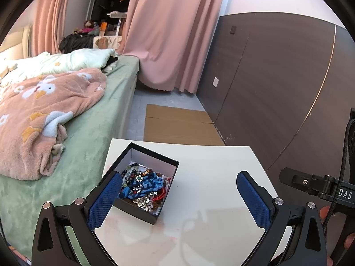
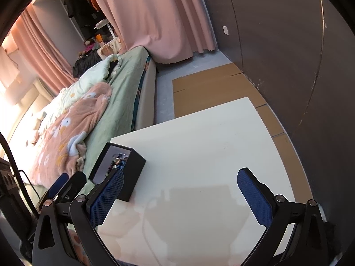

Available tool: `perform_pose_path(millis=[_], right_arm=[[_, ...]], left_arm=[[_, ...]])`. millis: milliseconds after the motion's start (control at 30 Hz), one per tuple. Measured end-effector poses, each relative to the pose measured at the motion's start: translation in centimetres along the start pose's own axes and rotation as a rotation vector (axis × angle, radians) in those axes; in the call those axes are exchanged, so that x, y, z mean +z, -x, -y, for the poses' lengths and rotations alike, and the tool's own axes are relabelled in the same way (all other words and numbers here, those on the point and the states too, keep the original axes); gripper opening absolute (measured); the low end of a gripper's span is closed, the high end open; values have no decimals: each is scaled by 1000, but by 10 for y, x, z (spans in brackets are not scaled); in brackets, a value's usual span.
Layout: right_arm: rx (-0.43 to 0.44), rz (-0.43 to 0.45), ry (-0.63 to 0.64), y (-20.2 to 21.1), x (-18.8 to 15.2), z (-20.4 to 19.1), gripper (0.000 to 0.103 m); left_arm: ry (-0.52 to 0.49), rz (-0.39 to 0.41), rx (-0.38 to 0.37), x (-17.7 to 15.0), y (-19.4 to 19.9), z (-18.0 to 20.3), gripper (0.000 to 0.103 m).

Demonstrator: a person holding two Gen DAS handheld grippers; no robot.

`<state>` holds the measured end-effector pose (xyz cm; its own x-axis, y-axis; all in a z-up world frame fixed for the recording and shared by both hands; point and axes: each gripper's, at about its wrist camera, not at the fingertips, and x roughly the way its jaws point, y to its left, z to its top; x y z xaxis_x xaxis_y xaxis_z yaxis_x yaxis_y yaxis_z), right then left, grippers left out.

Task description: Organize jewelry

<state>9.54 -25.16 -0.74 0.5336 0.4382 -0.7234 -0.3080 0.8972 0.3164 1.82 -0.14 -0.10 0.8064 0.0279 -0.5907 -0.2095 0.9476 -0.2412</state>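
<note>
A black open box (image 1: 155,157) with a white lining stands on the left part of the white table (image 1: 210,177). It holds a tangle of jewelry (image 1: 144,186): blue braided cords, beads, a red string and silver pieces. My left gripper (image 1: 179,185) is open above the table, its left finger over the box's near left corner. In the right wrist view the same box (image 2: 131,173) sits by the table's (image 2: 199,155) left edge, and my right gripper (image 2: 180,184) is open with nothing between its fingers, its left finger just in front of the box.
A bed (image 1: 95,115) with a green sheet and a pink blanket (image 1: 44,115) runs along the table's left side. Flattened cardboard (image 1: 177,124) lies on the floor beyond the table. A dark wall panel (image 1: 277,77) stands at right, pink curtains (image 1: 168,33) behind.
</note>
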Motion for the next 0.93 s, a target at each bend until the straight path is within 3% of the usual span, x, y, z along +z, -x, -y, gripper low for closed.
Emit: perform_pose_path(millis=[933], right_arm=[[-13, -7, 13, -2, -1, 1, 103]], left_arm=[[-8, 3, -10, 1, -1, 3, 102]])
